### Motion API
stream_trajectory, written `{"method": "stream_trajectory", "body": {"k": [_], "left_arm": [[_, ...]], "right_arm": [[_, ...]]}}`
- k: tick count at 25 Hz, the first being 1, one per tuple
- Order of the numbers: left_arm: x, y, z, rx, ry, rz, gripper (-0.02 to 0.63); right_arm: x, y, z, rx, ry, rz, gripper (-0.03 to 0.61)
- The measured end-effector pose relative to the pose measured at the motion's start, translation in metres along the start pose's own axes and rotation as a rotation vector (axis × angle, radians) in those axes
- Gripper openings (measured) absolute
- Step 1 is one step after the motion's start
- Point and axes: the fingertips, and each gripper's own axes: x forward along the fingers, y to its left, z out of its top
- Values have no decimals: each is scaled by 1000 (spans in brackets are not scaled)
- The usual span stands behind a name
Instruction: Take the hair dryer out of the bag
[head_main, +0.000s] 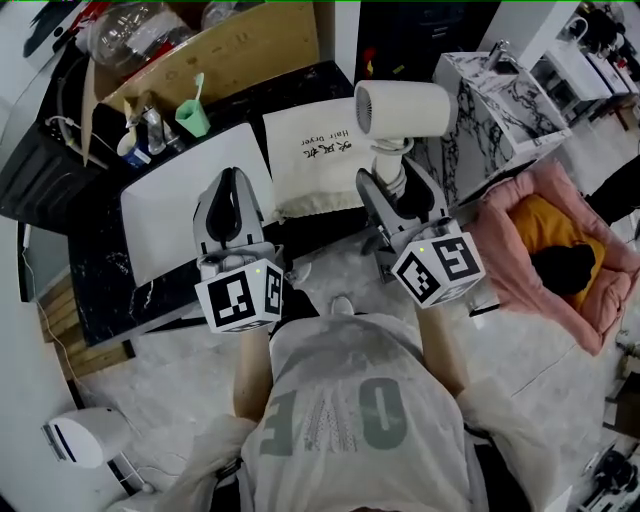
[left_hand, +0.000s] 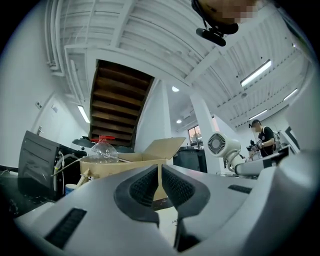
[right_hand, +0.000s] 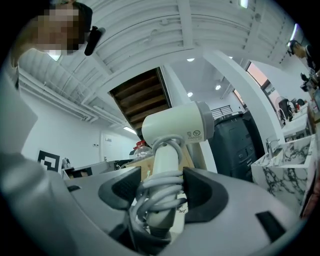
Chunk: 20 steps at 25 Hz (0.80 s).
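Firmly, right jaws clasp hair dryer (right_hand: 176, 126).

Cannot see the lower end of the hair dryer (head_main: 405, 108) handle from the head view: sunk between the jaws of the right gripper (head_main: 398, 182), under coils of its own cord. Same from the right gripper view, the handle's foot lost down between the jaws; cannot read the small label on the barrel. Cannot see most of the bag (left_hand: 166, 220) from the left gripper view, only 1 pale strip below the jaws, its print too small to read. Cardboard box (head_main: 240, 45) and plastic bottle (head_main: 130, 35) cut off by the head view's top edge. Cannot identify the dark thing (head_main: 565, 265) on the pink cushion (head_main: 515, 280), nor the white device (head_main: 85, 435) on the floor.
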Motion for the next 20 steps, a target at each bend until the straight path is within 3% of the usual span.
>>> {"method": "stream_trajectory", "body": {"k": [6, 20], "left_arm": [[-1, -1, -7, -7, 7, 1, 44], [-2, 8, -5, -28, 3, 28, 44]], "right_arm": [[-5, 4, -14, -7, 19, 14, 278], [1, -3, -6, -3, 5, 8, 278]]}}
